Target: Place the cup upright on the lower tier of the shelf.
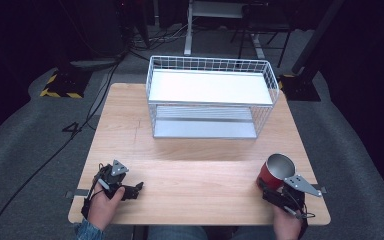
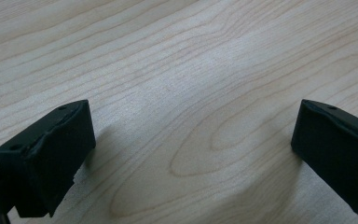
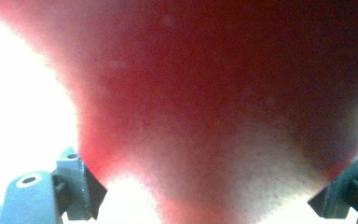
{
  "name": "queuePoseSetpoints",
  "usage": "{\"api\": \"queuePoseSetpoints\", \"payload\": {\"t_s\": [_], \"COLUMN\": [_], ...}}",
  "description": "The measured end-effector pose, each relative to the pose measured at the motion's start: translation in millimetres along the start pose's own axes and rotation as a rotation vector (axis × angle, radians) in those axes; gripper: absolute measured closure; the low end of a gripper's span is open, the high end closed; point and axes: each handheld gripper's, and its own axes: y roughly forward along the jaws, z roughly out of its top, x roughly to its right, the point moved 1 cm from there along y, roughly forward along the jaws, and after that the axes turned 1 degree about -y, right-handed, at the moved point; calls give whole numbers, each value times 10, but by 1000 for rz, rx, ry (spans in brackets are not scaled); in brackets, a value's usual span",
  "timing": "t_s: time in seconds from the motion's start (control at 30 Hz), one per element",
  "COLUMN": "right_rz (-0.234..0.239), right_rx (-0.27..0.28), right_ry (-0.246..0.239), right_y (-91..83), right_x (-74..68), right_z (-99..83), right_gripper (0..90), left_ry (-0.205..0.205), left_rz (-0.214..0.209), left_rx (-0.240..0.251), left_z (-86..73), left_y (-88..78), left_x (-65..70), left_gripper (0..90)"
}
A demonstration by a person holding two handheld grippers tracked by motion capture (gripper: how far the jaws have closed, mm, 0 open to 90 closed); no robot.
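Note:
A red cup with a shiny metal inside stands upright near the table's front right corner. My right gripper is right behind it, under its grey plate, held by a hand. In the right gripper view the cup's red wall is pressed close and blurred, narrowing down between the two jaws, so my right gripper is shut on it. My left gripper rests low at the table's front left in a hand. Its jaws stand wide apart over bare wood, and my left gripper holds nothing.
A white wire basket with a white upper shelf and a grey lower tray stands at the back middle of the wooden table. Cables and a stand's legs lie on the grey floor beyond the table.

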Motion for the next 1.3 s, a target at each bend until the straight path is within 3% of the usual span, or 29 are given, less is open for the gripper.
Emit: {"api": "queuePoseSetpoints", "payload": {"t_s": [0.57, 0.9, 1.3], "right_rz": [44, 101, 149], "right_rx": [15, 14, -8], "right_ry": [-26, -58, -85], "right_y": [-20, 153, 439], "right_x": [20, -81, -211], "right_z": [462, 790, 1027], "right_gripper": [171, 171, 171], "left_ry": [0, -1, 0], "left_rz": [0, 1, 1], "left_rx": [2, 3, 2], "left_z": [0, -1, -1], "left_y": [2, 3, 3], "left_x": [0, 1, 1], "left_gripper": [1, 0, 0]}}
